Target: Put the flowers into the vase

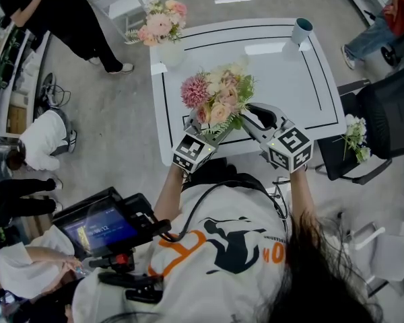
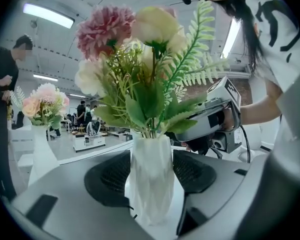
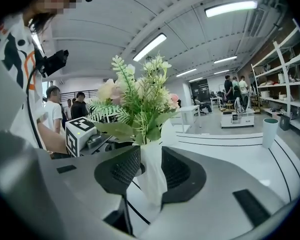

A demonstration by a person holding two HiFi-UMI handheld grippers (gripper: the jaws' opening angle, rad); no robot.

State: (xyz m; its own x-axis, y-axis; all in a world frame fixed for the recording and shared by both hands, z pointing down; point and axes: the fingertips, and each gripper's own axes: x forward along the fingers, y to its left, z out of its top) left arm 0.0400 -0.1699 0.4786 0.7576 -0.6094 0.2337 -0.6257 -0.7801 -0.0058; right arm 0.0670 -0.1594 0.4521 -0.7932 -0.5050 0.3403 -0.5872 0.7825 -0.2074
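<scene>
Left gripper (image 2: 152, 174): jaws wide, pads pinching body of white faceted vase (image 2: 150, 199), so you steady it upright

Right gripper (image 3: 150, 171): jaws parted, same vase between pads, close on both sides, no clear squeeze

Vase at near edge of table (image 1: 303, 93); base hidden, so contact with table unclear

Flowers (image 1: 217, 94): pink, cream and fern, stems down in vase neck; step looks like final seating, task nearly done

Next, by my reading: draw right gripper back clear of leaves, then release left without tipping vase

Far corner: second bouquet (image 1: 160, 24)
</scene>
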